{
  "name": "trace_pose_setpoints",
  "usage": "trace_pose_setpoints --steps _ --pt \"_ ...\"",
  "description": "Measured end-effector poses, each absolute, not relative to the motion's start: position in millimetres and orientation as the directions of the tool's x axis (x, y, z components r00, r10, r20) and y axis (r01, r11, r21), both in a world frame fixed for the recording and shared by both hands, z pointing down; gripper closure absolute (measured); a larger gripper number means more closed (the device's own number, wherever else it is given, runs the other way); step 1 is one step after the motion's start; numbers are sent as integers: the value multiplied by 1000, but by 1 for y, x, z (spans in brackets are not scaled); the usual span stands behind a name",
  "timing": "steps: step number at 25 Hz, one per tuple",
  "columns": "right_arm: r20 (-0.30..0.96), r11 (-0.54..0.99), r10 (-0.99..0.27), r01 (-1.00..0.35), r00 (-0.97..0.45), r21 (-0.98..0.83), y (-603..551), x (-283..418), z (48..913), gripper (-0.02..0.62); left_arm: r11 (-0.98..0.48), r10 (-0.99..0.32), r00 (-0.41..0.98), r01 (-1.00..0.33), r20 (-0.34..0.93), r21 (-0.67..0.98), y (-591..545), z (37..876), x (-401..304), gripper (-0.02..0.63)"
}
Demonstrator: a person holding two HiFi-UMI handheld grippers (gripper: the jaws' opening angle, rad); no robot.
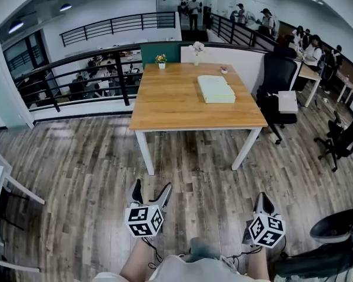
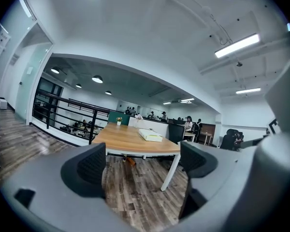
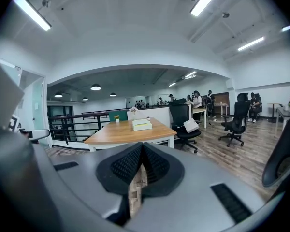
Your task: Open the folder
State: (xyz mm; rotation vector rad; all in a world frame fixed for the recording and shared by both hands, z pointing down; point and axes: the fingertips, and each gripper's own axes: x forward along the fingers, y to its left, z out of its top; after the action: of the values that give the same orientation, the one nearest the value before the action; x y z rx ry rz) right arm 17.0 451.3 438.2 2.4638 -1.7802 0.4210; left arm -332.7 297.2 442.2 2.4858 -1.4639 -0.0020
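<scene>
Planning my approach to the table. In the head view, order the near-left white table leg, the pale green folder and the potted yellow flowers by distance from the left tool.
From the left tool:
1. Near-left white table leg, just ahead.
2. Pale green folder, tabletop, right of centre.
3. Potted yellow flowers, table's far edge.

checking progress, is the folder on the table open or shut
Shut: the folder lies flat, cover down, on the table.

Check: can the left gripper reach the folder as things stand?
Probably not yet: the open left gripper hangs over floor, well short of the table where the folder lies. Nothing blocks the approach.
</scene>
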Motion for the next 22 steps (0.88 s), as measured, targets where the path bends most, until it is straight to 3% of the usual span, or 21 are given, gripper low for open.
trace_pose_setpoints --steps 10,22 --pt "260 -328 -920 -940 295 -95 411 23 437 594 -454 -861 491 -859 130 237 259 449 -334 127" --pt "287 -284 -927 -951 240 -124 283 56 451 594 -427 -873 462 -879 156 212 154 453 -304 127"
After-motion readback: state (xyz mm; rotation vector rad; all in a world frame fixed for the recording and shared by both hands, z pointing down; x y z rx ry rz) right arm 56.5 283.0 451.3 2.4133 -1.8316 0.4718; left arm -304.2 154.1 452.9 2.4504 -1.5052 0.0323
